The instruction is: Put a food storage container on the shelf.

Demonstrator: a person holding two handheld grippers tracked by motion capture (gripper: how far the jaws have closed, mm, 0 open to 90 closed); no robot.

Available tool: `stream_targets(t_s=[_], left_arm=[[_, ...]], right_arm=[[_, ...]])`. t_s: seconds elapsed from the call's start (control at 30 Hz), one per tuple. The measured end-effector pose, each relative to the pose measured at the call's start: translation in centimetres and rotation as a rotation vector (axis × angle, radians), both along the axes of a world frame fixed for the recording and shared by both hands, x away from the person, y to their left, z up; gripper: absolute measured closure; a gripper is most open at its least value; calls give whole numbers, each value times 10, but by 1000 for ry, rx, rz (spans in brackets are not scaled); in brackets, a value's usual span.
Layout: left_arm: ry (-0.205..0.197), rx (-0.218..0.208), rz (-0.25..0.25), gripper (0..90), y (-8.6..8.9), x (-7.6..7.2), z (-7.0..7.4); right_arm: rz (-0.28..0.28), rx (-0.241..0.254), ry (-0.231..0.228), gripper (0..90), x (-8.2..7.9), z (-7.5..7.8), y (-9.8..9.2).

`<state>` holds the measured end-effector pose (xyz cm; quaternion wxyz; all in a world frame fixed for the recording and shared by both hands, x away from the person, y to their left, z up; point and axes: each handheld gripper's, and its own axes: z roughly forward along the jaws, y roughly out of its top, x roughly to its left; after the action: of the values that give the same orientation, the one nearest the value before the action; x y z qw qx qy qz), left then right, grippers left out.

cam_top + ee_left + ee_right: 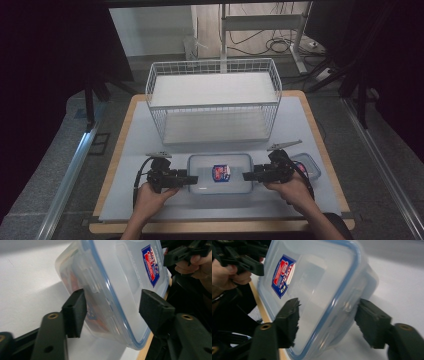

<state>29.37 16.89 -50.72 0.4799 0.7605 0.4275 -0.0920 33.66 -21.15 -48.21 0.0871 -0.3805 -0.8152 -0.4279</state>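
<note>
Sitting near the front edge of the tabletop (150, 150), about midway between its left and right edges, is a clear plastic box (220, 173) with rounded corners, a blue seal line around its lid and a blue, red and white label (221, 172) on top; something reddish shows dimly through its wall in the left gripper view. The left gripper (192, 179) meets the box at its left end and the right gripper (246, 176) at its right end. In the left gripper view the jaws straddle the end of the box, one low beside the wall and one above the lid; in the right gripper view the jaws bracket the other end the same way. Both sets of jaws are partly spread, and whether the pads press on the plastic I cannot tell. A white wire basket (214, 100) stands behind the box, reaching the back edge of the tabletop, with a strip of bare surface between the two. A second, smaller clear box (307, 165) with a blue rim lies close to the right edge, just beside the right gripper. Bare surface stretches from the left gripper to the left edge, and a narrow band lies between the box and the front edge.
</note>
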Motion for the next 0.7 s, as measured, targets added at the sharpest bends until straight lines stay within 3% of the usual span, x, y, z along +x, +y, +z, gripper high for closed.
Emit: stream_targets(t_s=[0.1, 0.23, 0.7], left_arm=[[-19, 5, 2, 453, 1, -6, 1], [-39, 9, 11, 462, 0, -12, 2], [-28, -30, 54, 514, 3, -22, 1]], right_arm=[[-3, 33, 1, 447, -5, 0, -6], [10, 36, 27, 424, -8, -4, -6], [-2, 65, 40, 489, -12, -3, -10]])
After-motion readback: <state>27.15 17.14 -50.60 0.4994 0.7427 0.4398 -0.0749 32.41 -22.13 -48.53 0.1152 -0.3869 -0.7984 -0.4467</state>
